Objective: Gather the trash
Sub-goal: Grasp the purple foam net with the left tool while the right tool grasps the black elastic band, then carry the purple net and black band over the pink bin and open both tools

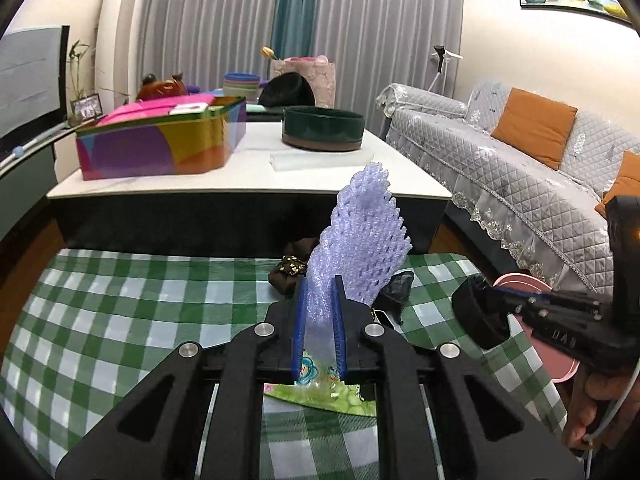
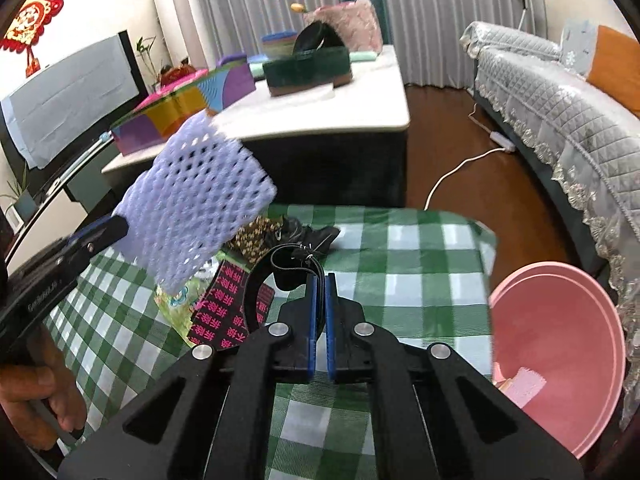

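Fingers (image 1: 299,320) of the left gripper (image 1: 320,320) clamp a lilac foam net (image 1: 360,240), held upright at frame centre above the checked desk (image 1: 120,300). Right gripper (image 2: 320,312) fingers (image 2: 330,312) pinch a black strap loop (image 2: 256,280) at centre, left of the pink basin (image 2: 560,340) at lower right.

Grey curtains (image 1: 224,20), quilted sofa (image 1: 520,168) — dark wooden floor (image 2: 472,184).

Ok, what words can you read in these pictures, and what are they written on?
"UAN", unsure: raised letters on the right gripper body.
Unreadable, blurred: raised letters on the left gripper body.
Unreadable, blurred: rows of pink Chinese characters on the black packet.
Unreadable, too small: gold sign on the red wall ornament.
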`<act>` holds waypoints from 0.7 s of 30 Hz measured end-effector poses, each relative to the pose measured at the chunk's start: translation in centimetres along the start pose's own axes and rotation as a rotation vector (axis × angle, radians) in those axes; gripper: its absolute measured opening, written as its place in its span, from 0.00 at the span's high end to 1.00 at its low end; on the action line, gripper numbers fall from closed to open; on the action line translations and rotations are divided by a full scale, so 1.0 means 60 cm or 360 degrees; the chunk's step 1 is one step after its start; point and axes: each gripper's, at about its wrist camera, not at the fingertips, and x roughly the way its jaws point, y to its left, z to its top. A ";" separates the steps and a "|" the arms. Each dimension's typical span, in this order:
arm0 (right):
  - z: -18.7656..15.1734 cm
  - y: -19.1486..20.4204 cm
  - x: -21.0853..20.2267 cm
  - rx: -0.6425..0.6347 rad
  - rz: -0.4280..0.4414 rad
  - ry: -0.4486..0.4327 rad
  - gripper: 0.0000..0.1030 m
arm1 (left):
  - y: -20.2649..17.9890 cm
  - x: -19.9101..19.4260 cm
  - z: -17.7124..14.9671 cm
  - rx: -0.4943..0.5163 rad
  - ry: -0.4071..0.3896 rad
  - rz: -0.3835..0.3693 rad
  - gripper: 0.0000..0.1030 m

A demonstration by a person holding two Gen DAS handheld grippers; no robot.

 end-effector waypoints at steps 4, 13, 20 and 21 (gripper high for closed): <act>0.005 0.000 -0.036 -0.0019 -0.0017 -0.0070 0.96 | -0.006 -0.028 0.001 0.0008 -0.0017 0.0009 0.88; -0.002 -0.036 -0.118 0.0017 -0.0077 -0.0173 0.96 | -0.038 -0.080 0.002 0.0045 -0.0067 -0.0013 0.88; -0.017 -0.071 -0.168 0.0052 -0.0137 -0.0227 0.96 | -0.061 -0.095 -0.003 0.0058 -0.0077 -0.0041 0.88; -0.020 -0.076 -0.174 0.0055 -0.0148 -0.0233 0.96 | -0.063 -0.096 -0.004 0.0062 -0.0079 -0.0043 0.88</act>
